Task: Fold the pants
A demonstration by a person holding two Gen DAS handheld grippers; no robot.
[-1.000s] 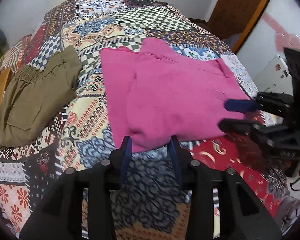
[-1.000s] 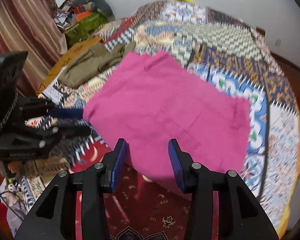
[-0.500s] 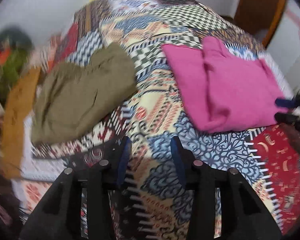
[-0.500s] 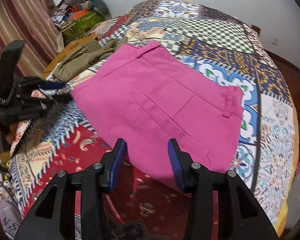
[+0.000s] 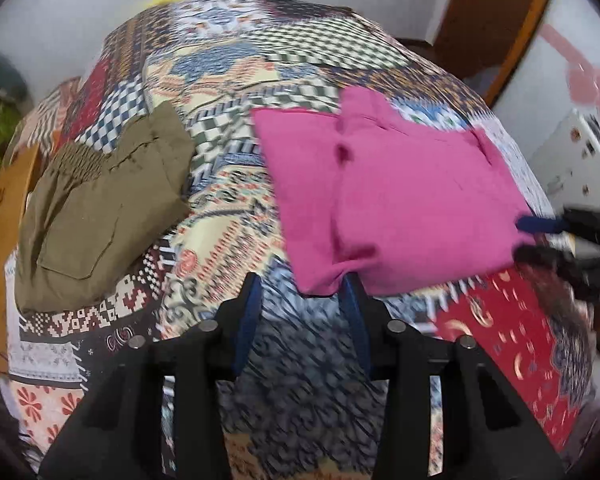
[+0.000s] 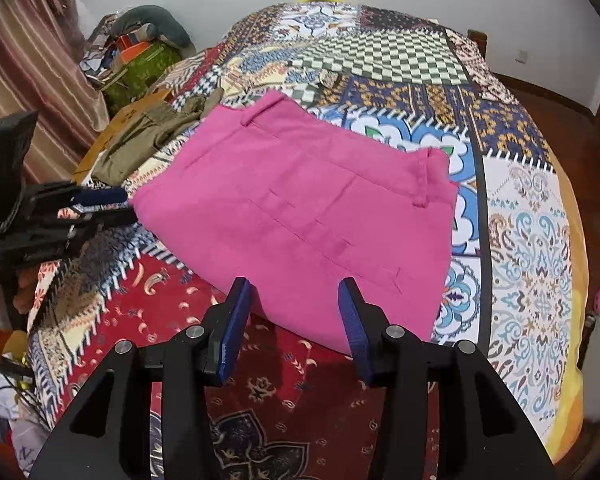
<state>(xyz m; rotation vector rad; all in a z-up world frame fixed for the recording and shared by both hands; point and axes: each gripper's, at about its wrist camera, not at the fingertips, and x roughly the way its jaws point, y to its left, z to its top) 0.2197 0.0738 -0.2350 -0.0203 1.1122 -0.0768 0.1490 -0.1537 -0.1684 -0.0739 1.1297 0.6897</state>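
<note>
Folded pink pants (image 5: 400, 200) lie flat on the patchwork bedspread (image 5: 228, 216). My left gripper (image 5: 302, 284) hovers at their near left corner, open, with only bedspread between its blue pads. In the right wrist view the same pants (image 6: 300, 200) spread ahead of my right gripper (image 6: 294, 286). Its jaws are opening and the pants' near edge shows between the tips, with no pad pressing on it. Each gripper shows in the other's view: the right gripper (image 5: 540, 236) at the pants' right corner, the left gripper (image 6: 108, 208) at their left corner.
Folded olive pants (image 5: 96, 208) rest to the left of the pink ones, also visible as olive pants (image 6: 140, 140) in the right wrist view. A cardboard box (image 5: 0, 216) and a clutter pile (image 6: 140, 52) stand off the bed's left side. A wooden door (image 5: 496, 12) is at the back right.
The left view swung left toward the olive pants, then back toward the pink ones. The pink pants have settled flat, and the right gripper has drawn back to their near edge.
</note>
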